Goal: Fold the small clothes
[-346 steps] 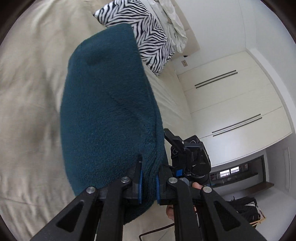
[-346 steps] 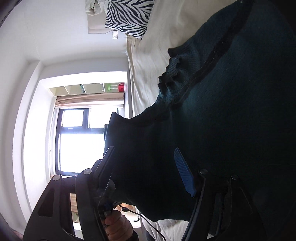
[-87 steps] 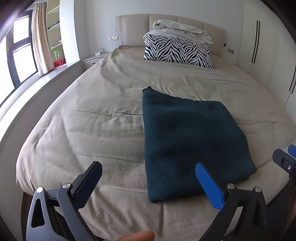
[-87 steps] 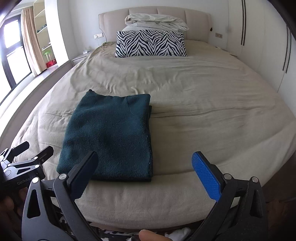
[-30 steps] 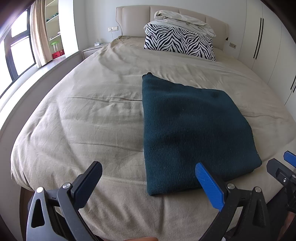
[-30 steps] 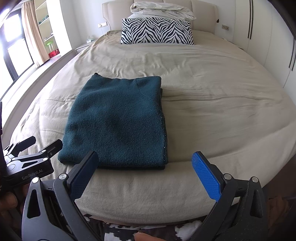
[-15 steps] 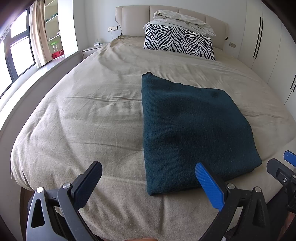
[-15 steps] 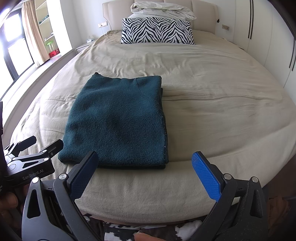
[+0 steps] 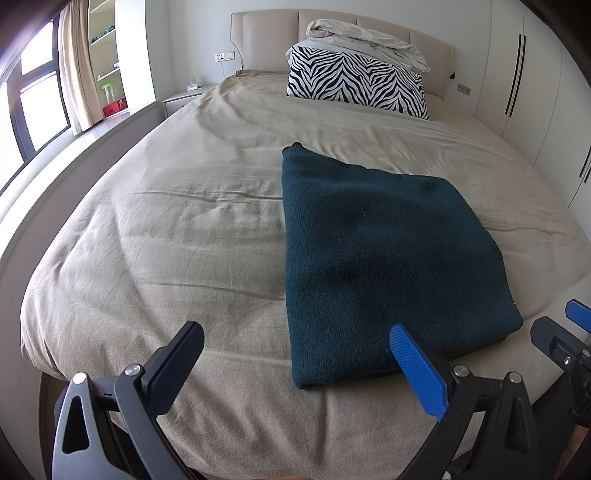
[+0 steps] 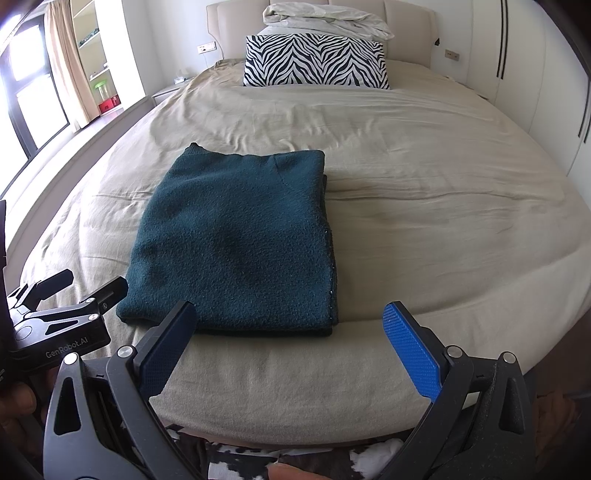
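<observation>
The teal sweater [image 10: 236, 243] lies folded into a flat, roughly rectangular stack on the beige bed cover [image 10: 424, 206], near the foot edge and left of centre. Its layered edges show along the right side and the near side; one small corner of ribbed hem pokes out at the far left. The zebra pillow [image 10: 316, 61] sits well apart at the head of the bed, with a crumpled white duvet [image 10: 325, 16] on top of it.

Your left gripper [image 9: 295, 363] is spread wide and holds nothing. It hovers just short of the garment's near left corner, with the blue finger overlapping the near edge in the view; contact cannot be confirmed. Your right gripper [image 10: 291, 345] is also spread wide and empty, positioned at the near edge of the bed, just beside the garment's near right portion.

Judged from the compact stack, the folding of this item appears complete or nearly so. The step in hand is inspection and release.

Next move: check that the edges are aligned. If the protruding far-left corner matters, tuck it with one finger without dragging the stack. Otherwise, leave the garment flat. Avoid closing on the top layer alone, as that would likely peel the fold open.
</observation>
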Action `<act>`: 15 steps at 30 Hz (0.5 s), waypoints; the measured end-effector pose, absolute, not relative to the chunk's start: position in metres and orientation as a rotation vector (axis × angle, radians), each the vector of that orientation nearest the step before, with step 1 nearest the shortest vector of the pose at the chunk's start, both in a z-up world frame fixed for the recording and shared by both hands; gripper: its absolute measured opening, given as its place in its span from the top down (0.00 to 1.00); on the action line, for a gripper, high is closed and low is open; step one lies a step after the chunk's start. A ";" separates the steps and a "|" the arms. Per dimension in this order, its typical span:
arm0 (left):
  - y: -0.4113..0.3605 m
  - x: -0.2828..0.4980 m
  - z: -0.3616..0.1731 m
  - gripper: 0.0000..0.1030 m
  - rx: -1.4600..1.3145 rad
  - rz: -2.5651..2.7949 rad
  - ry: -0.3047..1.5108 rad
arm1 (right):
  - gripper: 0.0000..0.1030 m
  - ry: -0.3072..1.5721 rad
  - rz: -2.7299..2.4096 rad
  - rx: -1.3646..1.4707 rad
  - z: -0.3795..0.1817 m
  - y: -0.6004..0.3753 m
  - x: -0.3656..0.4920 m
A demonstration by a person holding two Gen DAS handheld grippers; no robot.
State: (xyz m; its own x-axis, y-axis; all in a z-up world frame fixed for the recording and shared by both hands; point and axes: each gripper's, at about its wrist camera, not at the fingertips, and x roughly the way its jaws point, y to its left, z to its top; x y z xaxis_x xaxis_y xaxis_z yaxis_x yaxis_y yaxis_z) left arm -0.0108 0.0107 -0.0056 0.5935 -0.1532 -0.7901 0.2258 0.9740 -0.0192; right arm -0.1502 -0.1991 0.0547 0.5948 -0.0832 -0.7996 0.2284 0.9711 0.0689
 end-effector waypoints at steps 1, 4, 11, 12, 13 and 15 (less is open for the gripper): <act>0.011 -0.011 -0.005 0.00 0.086 -0.220 0.909 | 0.00 0.917 -0.181 0.171 0.055 -0.200 -0.150; 0.011 -0.011 -0.005 0.00 0.086 -0.220 0.909 | 0.00 0.917 -0.182 0.170 0.055 -0.199 -0.150; 0.011 -0.011 -0.005 0.00 0.086 -0.220 0.909 | 0.00 0.918 -0.183 0.171 0.055 -0.199 -0.150; 0.011 -0.011 -0.005 0.00 0.087 -0.220 0.909 | 0.00 0.917 -0.182 0.171 0.055 -0.199 -0.150; 0.011 -0.011 -0.005 0.00 0.086 -0.220 0.910 | 0.00 0.916 -0.182 0.171 0.055 -0.198 -0.151; 0.011 -0.010 -0.005 0.00 0.086 -0.220 0.910 | 0.00 0.917 -0.182 0.170 0.055 -0.199 -0.150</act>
State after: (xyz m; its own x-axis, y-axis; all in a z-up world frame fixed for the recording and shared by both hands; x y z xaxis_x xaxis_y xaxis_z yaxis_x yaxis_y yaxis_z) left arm -0.0105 0.0106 -0.0051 0.5934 -0.1527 -0.7903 0.2257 0.9740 -0.0187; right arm -0.1505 -0.1991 0.0549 0.5948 -0.0840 -0.7995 0.2282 0.9713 0.0677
